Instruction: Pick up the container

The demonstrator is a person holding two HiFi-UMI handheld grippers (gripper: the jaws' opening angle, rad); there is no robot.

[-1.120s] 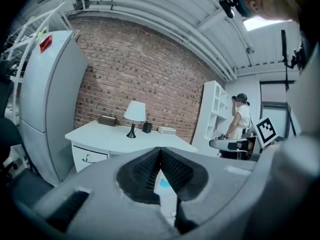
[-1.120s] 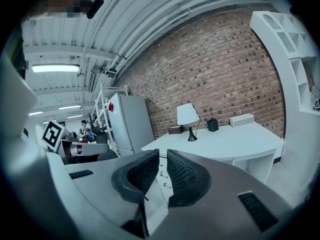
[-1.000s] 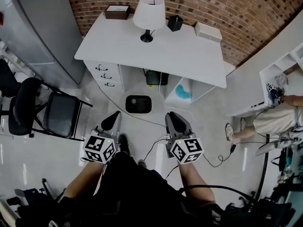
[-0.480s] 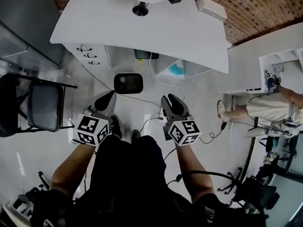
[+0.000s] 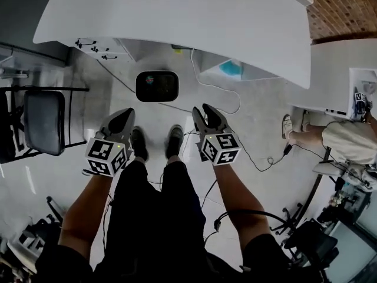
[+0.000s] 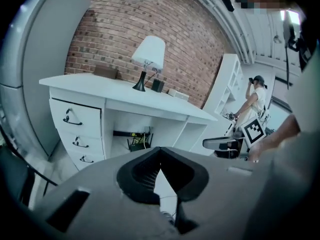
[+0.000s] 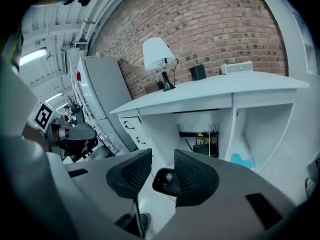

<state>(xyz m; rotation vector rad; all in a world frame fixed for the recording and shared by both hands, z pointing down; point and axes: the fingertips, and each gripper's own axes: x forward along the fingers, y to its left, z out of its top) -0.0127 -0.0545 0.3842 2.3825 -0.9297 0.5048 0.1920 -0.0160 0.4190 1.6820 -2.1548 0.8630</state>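
The container (image 5: 157,86) is a black, rounded-square box lying on the pale floor in front of the white desk (image 5: 177,16). In the head view both grippers hang above the floor, short of the box. My left gripper (image 5: 122,117) is to its lower left, and its jaws meet at the tips (image 6: 160,151). My right gripper (image 5: 204,111) is to its lower right, and its jaws have just been opening. They stand apart (image 7: 163,160) with nothing between the pads. The container (image 7: 166,182) shows through that gap, further off on the floor.
Desk drawers (image 5: 97,43) stand to the left behind the box. A cable (image 5: 219,99) trails over the floor beside it. A black folding chair (image 5: 41,119) is at the left, and a seated person (image 5: 347,140) is at the right. My shoes (image 5: 172,140) are just before the box.
Both grippers have come down and forward toward the floor, and the head view has tipped lower over the box. The right jaws have gone from shut to apart.
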